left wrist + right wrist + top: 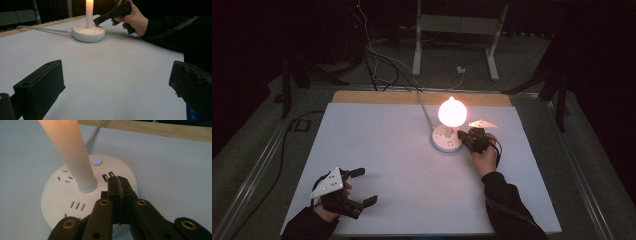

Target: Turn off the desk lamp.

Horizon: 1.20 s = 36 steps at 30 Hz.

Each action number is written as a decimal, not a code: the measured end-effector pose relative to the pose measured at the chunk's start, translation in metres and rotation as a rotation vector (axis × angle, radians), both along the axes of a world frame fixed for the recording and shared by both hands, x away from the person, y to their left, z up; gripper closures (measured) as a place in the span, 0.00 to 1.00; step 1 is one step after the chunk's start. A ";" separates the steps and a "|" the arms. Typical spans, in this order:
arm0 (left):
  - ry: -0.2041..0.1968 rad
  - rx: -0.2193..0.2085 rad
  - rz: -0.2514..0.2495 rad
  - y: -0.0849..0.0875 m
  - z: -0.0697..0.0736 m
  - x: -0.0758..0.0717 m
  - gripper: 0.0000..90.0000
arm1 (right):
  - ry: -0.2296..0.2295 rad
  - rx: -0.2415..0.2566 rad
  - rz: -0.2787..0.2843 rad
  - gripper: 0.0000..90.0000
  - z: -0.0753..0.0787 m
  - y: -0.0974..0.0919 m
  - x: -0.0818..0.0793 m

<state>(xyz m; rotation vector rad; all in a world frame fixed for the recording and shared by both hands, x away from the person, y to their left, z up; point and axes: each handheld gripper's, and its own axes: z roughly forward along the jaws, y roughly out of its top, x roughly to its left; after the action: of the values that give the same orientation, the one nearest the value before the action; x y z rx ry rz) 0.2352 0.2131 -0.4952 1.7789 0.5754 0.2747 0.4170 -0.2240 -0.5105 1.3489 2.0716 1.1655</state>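
Right now the right gripper (463, 136) rests over the near-right part of a round white power hub (443, 142), which sits on the white table (377, 150) a little right of centre, towards the far edge. Its two black jaws are pressed flat together with nothing between them, and in the right gripper view their tips (119, 185) lie on the hub's top face just beside a pair of slots, near the small button (97, 160) that glows blue. A lamp stands plugged into the middle of the hub: its pale stem (72, 155) rises from a collar, and its round bulb (452, 112) shines brightly in the high view. A white cable (424, 111) runs from the hub towards the table's far wooden edge.

The left gripper (364, 187) sits well apart at the near-left corner, held in the left hand (324, 207). Its jaws are spread wide over bare table, pinching nothing.
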 end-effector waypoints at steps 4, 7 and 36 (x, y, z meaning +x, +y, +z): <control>0.000 -0.003 -0.001 0.000 0.000 0.000 0.01 | 0.001 -0.004 0.000 1.00 0.000 0.000 0.000; 0.001 -0.005 0.001 0.000 0.000 0.000 0.01 | 0.002 0.000 0.000 1.00 -0.001 0.000 0.000; -0.003 -0.006 0.002 0.000 0.000 0.000 0.01 | -0.025 -0.025 -0.012 1.00 0.000 0.000 0.000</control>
<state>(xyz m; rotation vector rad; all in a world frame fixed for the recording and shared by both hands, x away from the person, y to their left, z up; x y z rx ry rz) 0.2347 0.2133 -0.4948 1.7720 0.5751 0.2767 0.4168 -0.2243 -0.5106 1.3267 2.0505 1.1418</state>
